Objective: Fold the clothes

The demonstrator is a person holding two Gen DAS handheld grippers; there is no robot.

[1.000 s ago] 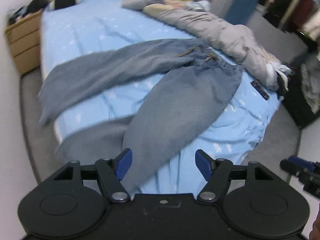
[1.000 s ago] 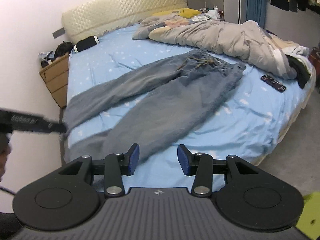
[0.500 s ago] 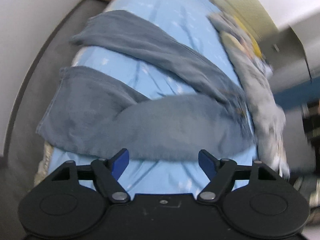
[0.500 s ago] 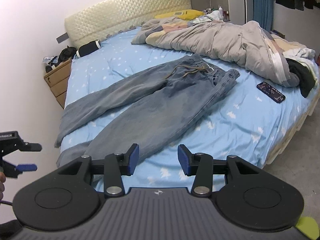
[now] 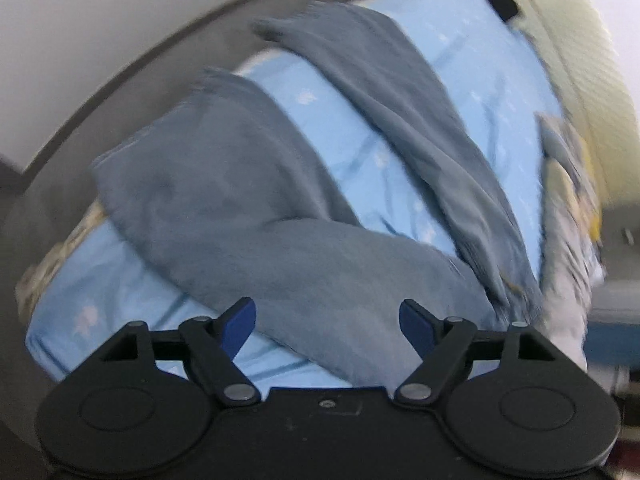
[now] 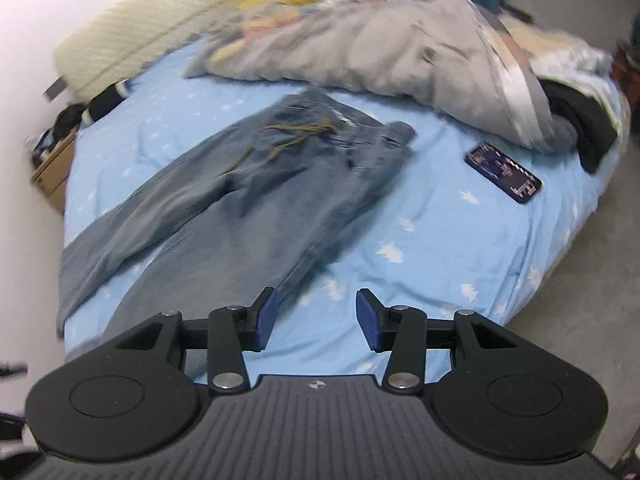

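The left tongs [image 5: 327, 326] are gaping wide, gripping nothing, hovering over the near leg of the jeans [image 5: 280, 240], which are lying spread on the bed [image 5: 400, 168] just ahead; through the blur, contact looks unlikely. The right tongs [image 6: 316, 320] are standing moderately open and empty, with the jeans [image 6: 248, 200] ahead to their left and a phone [image 6: 503, 172] lying farther off to their right.

Left gripper [image 5: 327, 322] over grey-blue trousers [image 5: 280, 216] on the bed [image 5: 400, 168]

Blue-tipped fingers [image 5: 239, 322] spread wide, holding nothing, above the nearer trouser leg, which bends at the bed's edge. The farther leg lies straight across the light blue sheet. A pale quilted headboard [image 5: 580, 40] shows blurred at upper right.
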